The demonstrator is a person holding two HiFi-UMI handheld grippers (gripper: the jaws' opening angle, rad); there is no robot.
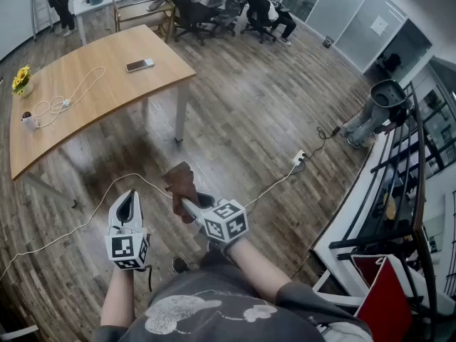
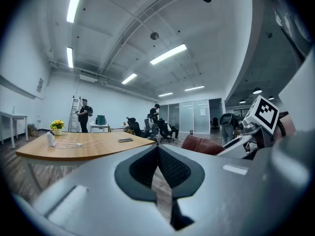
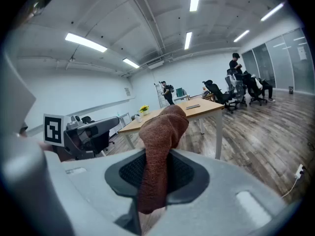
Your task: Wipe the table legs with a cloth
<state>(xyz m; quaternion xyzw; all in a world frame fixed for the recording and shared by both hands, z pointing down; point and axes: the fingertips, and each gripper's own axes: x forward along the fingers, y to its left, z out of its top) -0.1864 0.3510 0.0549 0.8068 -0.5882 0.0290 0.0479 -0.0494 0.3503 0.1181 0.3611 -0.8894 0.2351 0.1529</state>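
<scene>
The wooden table (image 1: 92, 84) stands at the upper left on white legs; its nearest leg (image 1: 181, 120) is ahead of both grippers. My right gripper (image 1: 184, 204) is shut on a brown cloth (image 1: 182, 182), which sticks up from between its jaws over the floor. In the right gripper view the cloth (image 3: 162, 132) hangs through the gripper (image 3: 157, 156), with the table (image 3: 197, 109) and leg (image 3: 218, 132) beyond. My left gripper (image 1: 128, 194) is held beside it, shut and empty. The left gripper view shows its closed jaws (image 2: 157, 149), the table (image 2: 88, 149) and the cloth (image 2: 202, 144).
On the table lie a phone (image 1: 140, 65), a white cable (image 1: 71, 95) and a flower pot (image 1: 21, 80). A white cord runs over the wood floor to a power strip (image 1: 299, 159). Office chairs with people (image 1: 214, 6) stand far back. A metal rack (image 1: 399, 177) lines the right.
</scene>
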